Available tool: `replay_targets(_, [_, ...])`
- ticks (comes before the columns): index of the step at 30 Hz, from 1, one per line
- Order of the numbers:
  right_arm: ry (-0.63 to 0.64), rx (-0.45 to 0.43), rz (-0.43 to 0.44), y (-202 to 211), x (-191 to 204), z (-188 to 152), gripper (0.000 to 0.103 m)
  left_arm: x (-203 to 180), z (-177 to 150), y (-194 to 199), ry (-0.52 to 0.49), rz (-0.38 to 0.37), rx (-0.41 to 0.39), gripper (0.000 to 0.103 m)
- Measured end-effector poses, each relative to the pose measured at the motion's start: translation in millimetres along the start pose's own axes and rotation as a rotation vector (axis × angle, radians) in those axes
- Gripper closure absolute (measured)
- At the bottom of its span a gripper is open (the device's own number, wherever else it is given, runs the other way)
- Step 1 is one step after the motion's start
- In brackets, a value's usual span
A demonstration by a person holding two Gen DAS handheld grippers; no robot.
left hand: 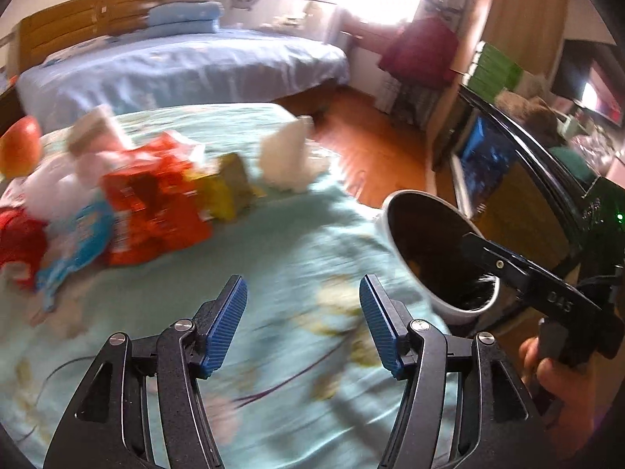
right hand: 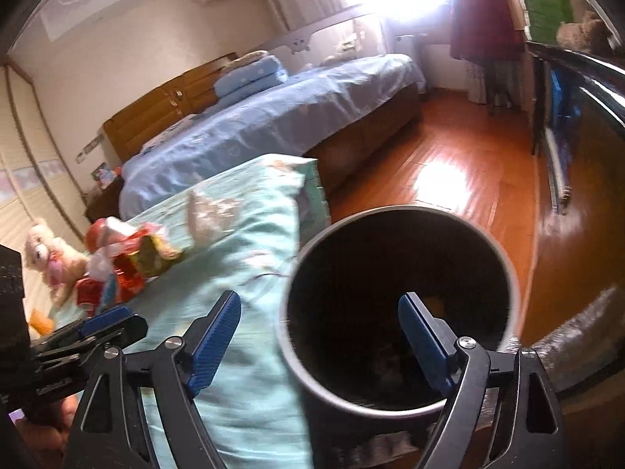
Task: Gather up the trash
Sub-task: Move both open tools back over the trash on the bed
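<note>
A pile of trash lies on the teal floral bedspread: an orange-red snack bag, a yellow-green wrapper, a crumpled white tissue, and a blue-and-white wrapper. The pile also shows in the right wrist view. A white trash bin with a dark inside stands at the bed's right edge. My left gripper is open and empty above the bedspread, short of the pile. My right gripper is open and empty, over the bin's mouth.
An orange fruit lies at the far left. A stuffed bear sits beyond the trash. A second bed with blue sheets stands behind. Wooden floor and a dark cabinet lie to the right.
</note>
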State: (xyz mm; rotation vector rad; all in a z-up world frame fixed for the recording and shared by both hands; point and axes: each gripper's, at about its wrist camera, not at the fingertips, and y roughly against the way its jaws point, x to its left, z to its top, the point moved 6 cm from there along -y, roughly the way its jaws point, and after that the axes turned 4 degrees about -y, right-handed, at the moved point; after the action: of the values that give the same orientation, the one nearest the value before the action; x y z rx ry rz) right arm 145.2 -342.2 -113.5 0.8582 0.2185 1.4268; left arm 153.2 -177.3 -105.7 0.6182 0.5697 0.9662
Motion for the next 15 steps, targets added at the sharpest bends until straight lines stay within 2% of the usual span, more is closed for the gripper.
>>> replay_targets(15, [0.112, 0.1, 0.138, -34.9, 102.1, -28.1, 0.018, 102.2, -28.0, 47.9, 0.161, 0.136, -0.039, 0.042])
